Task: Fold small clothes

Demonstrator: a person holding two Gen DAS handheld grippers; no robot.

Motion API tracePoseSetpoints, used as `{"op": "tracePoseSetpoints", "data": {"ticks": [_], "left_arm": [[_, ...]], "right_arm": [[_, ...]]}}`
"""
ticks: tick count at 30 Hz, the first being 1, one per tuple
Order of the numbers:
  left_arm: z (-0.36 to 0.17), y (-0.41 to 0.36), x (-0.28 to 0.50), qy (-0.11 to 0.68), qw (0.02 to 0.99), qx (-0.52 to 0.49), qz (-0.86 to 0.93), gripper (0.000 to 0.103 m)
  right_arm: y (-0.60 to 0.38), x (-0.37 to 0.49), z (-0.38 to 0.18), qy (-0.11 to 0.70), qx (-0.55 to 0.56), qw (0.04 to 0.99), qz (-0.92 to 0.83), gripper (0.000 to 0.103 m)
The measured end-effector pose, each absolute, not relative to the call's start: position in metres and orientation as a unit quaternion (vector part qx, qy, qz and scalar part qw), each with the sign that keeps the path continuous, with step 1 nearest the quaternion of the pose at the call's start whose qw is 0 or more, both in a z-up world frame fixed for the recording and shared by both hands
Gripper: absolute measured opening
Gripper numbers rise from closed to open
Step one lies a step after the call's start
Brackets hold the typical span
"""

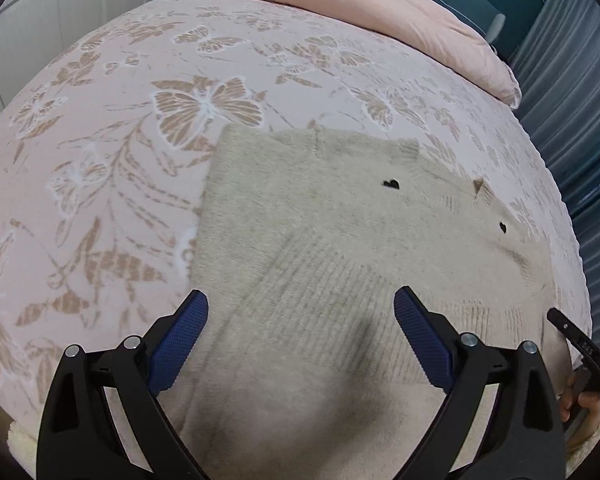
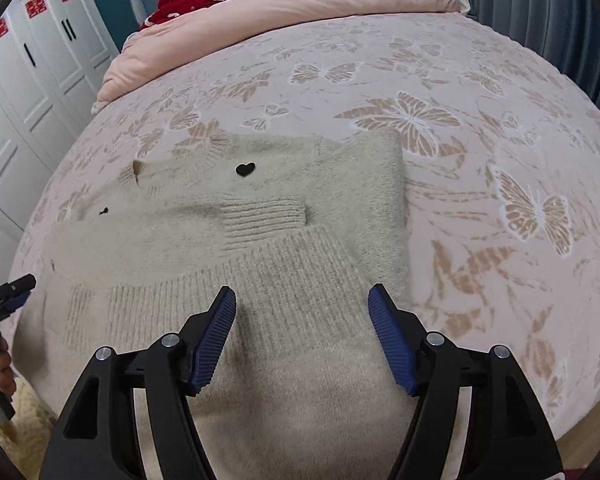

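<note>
Hovering tongs: both stand open above the near part of the garment, nothing between the pads, probably to take the next edge for a fold.
Left gripper [image 1: 300,344]: black plastic arms with blue ribbed pads, jaws spread wide, pointing steeply down over the ribbed band; no pad presses on the knit.
Right gripper [image 2: 302,338]: same build, jaws also apart and empty, over the near right part of the knit, a little narrower than the left.
Hand [image 2: 0,372]: at the near left edge of the right wrist view, fingers around the handle of the other tool.
Cream fuzzy knitted sweater [image 1: 340,220]: it lies flat on the bed, just below both grippers; one side seems already folded inward, with a ribbed cuff [image 2: 264,216] resting on the body, so I judge the folding is partly done.
Black heart-shaped buttons [image 2: 245,169]: small, set along the front, near the neckline.
Pink bedspread with beige butterfly pattern [image 2: 480,160]: soft, slightly textured, it gives a broad flat place for folding.
Plain pink quilt [image 2: 300,4]: bunched at the far end, well apart from the sweater.
White wardrobe doors [image 2: 40,60]: far left, with red paper decorations.
</note>
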State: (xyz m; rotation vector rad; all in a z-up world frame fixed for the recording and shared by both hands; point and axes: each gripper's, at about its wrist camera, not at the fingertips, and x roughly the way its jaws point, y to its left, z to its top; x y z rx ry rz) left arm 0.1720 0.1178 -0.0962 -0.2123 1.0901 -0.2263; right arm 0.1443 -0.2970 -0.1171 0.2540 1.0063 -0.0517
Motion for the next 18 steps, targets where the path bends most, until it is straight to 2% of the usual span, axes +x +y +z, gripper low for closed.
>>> {"op": "tracePoseSetpoints", "data": {"ticks": [1,4,5,6,8,10,14,18], "left_arm": [[-0.1,0.114,0.171,0.522,0.841,-0.088,-0.111,0.09],[-0.109,0.107,0.168,0.529,0.842,-0.046,-0.097,0.075],[-0.109,0.106,0.166,0.527,0.843,-0.045,-0.099,0.065],[-0.108,0.106,0.165,0.529,0.84,-0.05,-0.108,0.058],[-0.105,0.107,0.165,0.542,0.829,-0.064,-0.121,0.028],[-0.098,0.113,0.161,0.539,0.831,-0.074,-0.117,0.012],[-0.061,0.142,0.141,0.506,0.841,-0.151,-0.119,0.009],[-0.011,0.156,0.122,0.464,0.859,-0.174,-0.131,0.008]], "right_arm": [[-0.294,0.145,-0.119,0.485,0.109,0.868,-0.025,0.068],[-0.29,0.144,-0.125,0.493,0.091,0.864,-0.032,0.062],[-0.289,0.144,-0.124,0.494,0.094,0.864,-0.031,0.044],[-0.289,0.144,-0.126,0.501,0.106,0.859,-0.019,0.019],[-0.289,0.143,-0.126,0.511,0.129,0.85,-0.015,0.008],[-0.292,0.136,-0.118,0.497,0.149,0.855,-0.007,0.006],[-0.295,0.104,-0.08,0.444,0.197,0.874,0.012,0.006],[-0.299,0.072,-0.027,0.379,0.22,0.898,0.031,0.005]]}}
